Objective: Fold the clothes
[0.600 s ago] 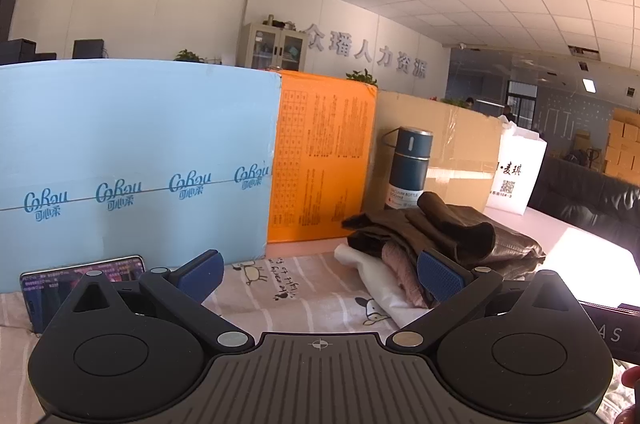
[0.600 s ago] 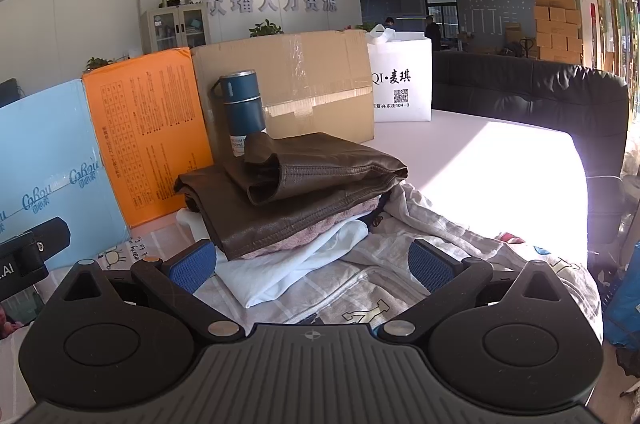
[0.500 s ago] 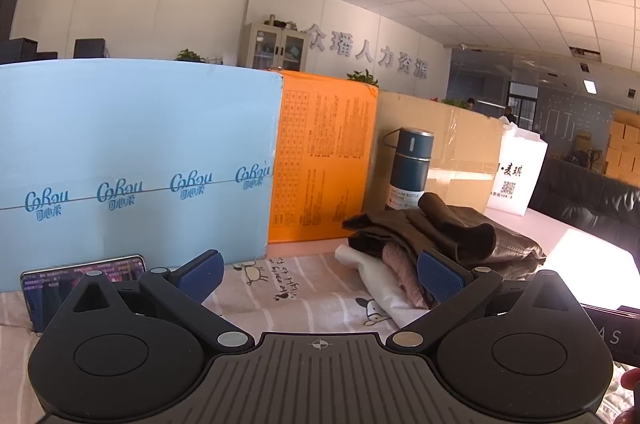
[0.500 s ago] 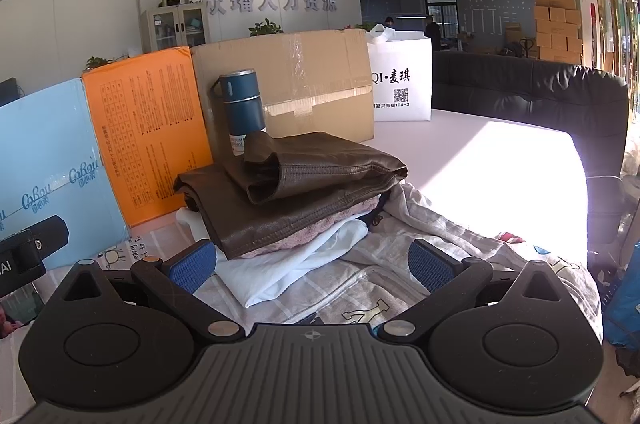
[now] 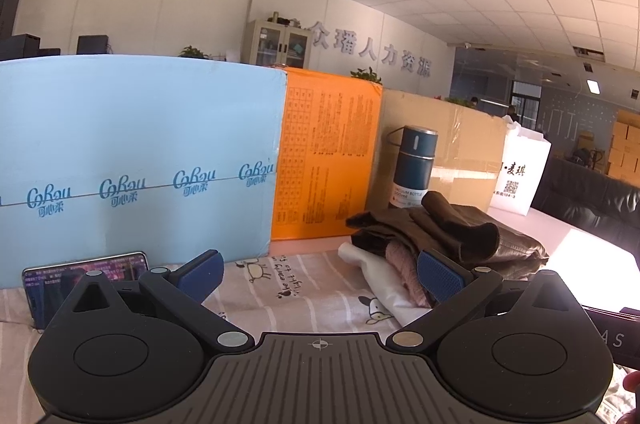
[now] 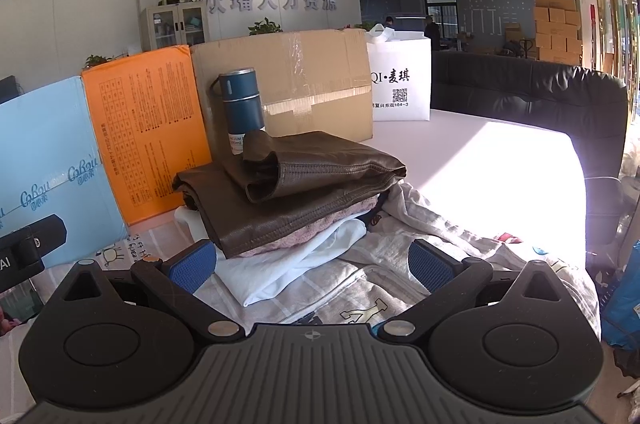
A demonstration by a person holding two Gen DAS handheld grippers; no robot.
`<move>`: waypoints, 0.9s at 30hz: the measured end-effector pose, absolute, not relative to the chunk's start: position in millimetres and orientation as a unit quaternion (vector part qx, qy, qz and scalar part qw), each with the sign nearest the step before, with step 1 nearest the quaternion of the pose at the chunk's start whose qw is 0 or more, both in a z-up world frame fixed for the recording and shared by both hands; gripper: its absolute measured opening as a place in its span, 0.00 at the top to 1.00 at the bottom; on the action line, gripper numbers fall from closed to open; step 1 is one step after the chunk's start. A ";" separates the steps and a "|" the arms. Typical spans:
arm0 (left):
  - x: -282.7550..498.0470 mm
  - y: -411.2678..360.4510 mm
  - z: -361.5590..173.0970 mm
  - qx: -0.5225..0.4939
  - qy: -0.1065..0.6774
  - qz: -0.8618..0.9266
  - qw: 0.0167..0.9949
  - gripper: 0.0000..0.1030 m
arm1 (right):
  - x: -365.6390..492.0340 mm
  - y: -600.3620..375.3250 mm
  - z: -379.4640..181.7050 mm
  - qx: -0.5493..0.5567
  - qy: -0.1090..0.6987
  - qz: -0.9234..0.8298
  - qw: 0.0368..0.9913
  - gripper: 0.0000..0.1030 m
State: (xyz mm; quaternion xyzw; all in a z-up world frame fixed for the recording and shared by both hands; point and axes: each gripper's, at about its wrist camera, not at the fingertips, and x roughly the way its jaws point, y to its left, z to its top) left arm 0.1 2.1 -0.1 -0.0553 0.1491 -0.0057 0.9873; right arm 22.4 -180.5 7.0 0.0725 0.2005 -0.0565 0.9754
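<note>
Grippers poised over the printed garment, stack already built

Fingers on both tools stand wide apart and hold nothing. The left gripper [image 5: 318,274] hovers over the striped cartoon-print cloth [image 5: 296,288], with a phone [image 5: 86,274] propped at its 9 o'clock. The right gripper [image 6: 312,264] faces the folded stack: brown leather jacket [image 6: 304,184] on top, pink knit [image 6: 316,230] beneath, white garment [image 6: 288,264] lowest. A loose printed garment [image 6: 420,224] spreads at 2 o'clock, touching the stack. My judgement: that loose piece is next. Pinch a single layer at two corners well apart, lift evenly, and keep clear of the blue vacuum bottle [image 6: 240,112] behind the stack at 11 o'clock.
</note>
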 end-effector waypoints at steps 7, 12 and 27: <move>0.5 1.8 -0.1 -0.058 0.151 -0.005 0.987 0.00 | 21.5 -181.6 7.2 0.072 0.201 -0.057 0.975 0.00; 1.1 2.2 -0.5 -0.059 0.151 -0.005 0.987 0.00 | 22.1 -182.3 7.0 0.073 0.202 -0.058 0.975 0.00; -0.2 1.8 -1.1 -0.061 0.150 -0.009 0.987 0.00 | 14.7 -181.9 11.7 0.073 0.202 -0.054 0.975 0.00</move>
